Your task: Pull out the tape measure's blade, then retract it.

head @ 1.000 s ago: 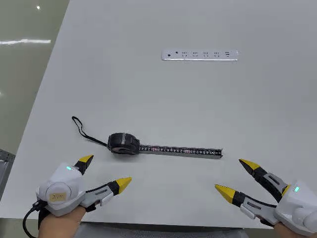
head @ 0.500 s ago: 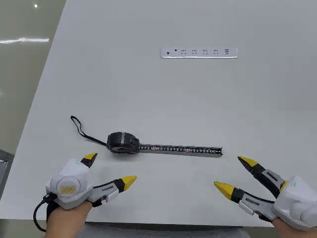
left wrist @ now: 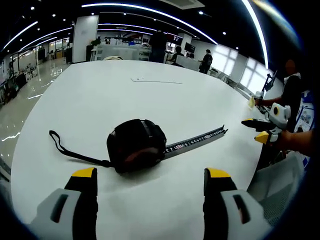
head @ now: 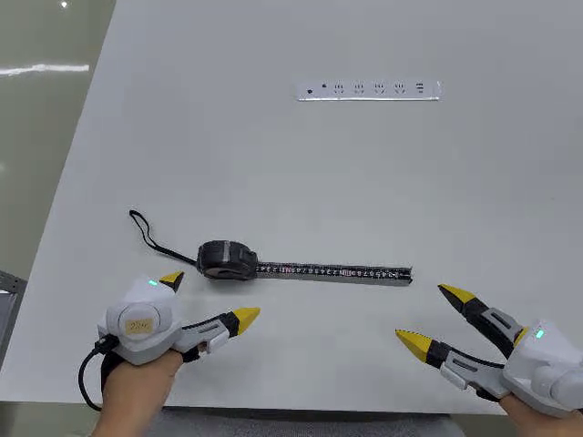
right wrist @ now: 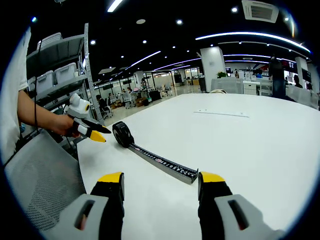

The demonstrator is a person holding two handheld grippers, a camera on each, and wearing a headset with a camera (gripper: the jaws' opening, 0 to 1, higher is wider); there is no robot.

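A black tape measure [head: 227,259] lies on the white table [head: 301,173], its blade [head: 333,271] pulled out to the right and lying flat, a black wrist strap [head: 153,235] trailing left. In the left gripper view the case [left wrist: 137,145] sits just ahead of the jaws, blade [left wrist: 195,140] running right. My left gripper [head: 209,299] is open, close in front of the case. My right gripper [head: 437,316] is open, a little below the blade's end. The right gripper view has the blade tip [right wrist: 189,174] between the open fingers, not touching.
A white power strip [head: 367,90] lies far back on the table. The table's near edge [head: 301,414] runs just under both hands. Shelving with bins [right wrist: 57,75] and a grey chair back [right wrist: 42,185] stand at the left of the right gripper view.
My left gripper has moved right and up toward the tape measure case. The right gripper has barely shifted. The tape measure and its blade stay in place.
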